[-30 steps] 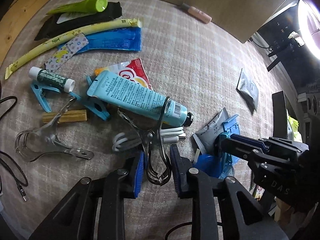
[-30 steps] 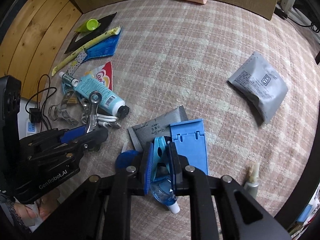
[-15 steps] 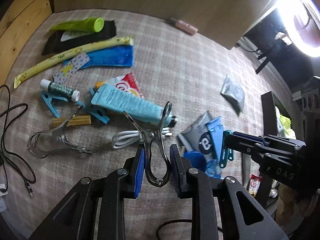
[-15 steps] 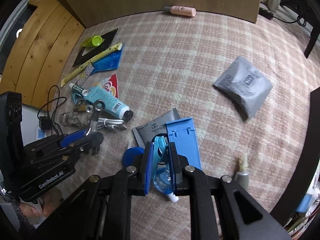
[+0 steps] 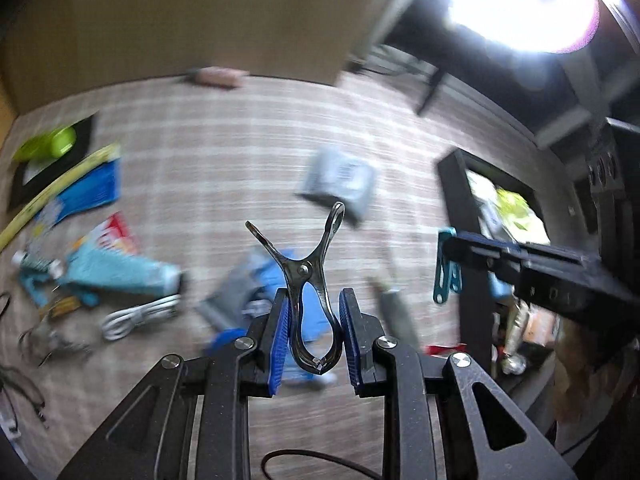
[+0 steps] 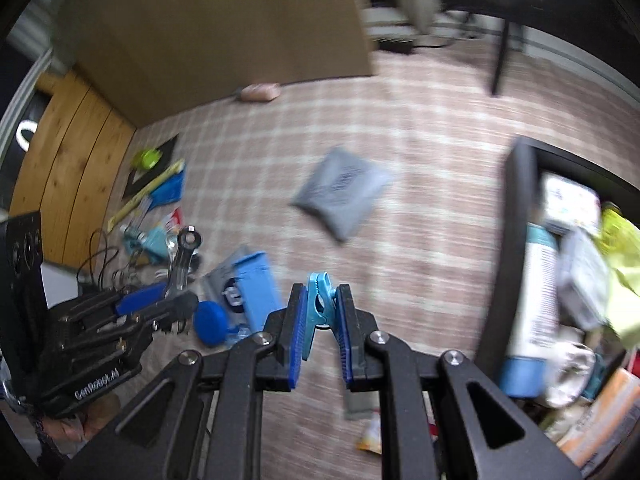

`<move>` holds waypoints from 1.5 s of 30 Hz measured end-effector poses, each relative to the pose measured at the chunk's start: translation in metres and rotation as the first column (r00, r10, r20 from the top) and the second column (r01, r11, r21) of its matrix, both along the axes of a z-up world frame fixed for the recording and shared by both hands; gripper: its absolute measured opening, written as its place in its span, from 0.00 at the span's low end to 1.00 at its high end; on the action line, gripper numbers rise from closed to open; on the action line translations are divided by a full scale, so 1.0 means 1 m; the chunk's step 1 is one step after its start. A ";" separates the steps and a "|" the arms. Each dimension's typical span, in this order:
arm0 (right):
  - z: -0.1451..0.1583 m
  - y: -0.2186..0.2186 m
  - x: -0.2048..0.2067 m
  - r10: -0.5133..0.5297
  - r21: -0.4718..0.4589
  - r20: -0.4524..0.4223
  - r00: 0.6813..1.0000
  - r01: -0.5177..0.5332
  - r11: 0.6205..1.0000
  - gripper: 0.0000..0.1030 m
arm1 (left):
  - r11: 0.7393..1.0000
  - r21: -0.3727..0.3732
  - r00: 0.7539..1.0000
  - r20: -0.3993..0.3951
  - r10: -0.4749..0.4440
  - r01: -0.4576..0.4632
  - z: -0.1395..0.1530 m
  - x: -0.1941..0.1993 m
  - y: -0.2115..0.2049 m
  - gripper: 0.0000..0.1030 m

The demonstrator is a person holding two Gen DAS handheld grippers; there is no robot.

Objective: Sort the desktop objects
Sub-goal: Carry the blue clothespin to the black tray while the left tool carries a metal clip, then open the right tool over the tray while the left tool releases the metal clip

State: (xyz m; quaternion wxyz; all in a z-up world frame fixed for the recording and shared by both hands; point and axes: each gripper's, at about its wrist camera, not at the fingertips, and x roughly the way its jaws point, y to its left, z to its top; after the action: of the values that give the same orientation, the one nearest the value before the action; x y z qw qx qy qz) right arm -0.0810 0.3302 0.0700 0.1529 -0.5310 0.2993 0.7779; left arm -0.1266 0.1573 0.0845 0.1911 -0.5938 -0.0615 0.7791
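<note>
Left claw (image 5: 312,334) is gripping the metal clip (image 5: 310,292) by its looped end, right claw (image 6: 322,330) is clamping the blue peg (image 6: 319,304), both hanging clear above the checked worktop (image 6: 420,240). Best to be keeping both squeezes firm and steering level toward the black bin (image 6: 516,208) before letting go

A pouch (image 6: 342,192) lies mid-counter (image 6: 420,240), a bin (image 6: 516,216) to its right, a clutter of tubes (image 5: 120,272) and cable (image 5: 138,316) left.
</note>
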 end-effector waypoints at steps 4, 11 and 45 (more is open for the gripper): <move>0.007 0.033 0.037 -0.095 0.019 -0.011 0.995 0.095 0.995 0.15 | 0.995 0.018 0.995 -0.001 -0.103 0.103 0.005 0.007 0.049 0.23; 0.019 0.087 0.109 -0.257 0.054 -0.019 0.966 0.258 0.965 0.15 | 0.958 0.036 0.958 -0.027 -0.284 0.285 0.020 0.026 0.136 0.23; 0.035 0.151 0.225 -0.484 0.117 -0.005 0.875 0.482 0.869 0.25 | 0.868 -0.011 0.867 -0.037 -0.496 0.496 0.022 0.073 0.252 0.61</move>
State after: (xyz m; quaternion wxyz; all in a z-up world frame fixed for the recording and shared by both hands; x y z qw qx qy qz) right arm 0.1444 0.4814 0.1050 0.3762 -0.4390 0.3756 0.7243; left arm -0.0534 0.4089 0.1061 0.3856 -0.5748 0.0972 0.7152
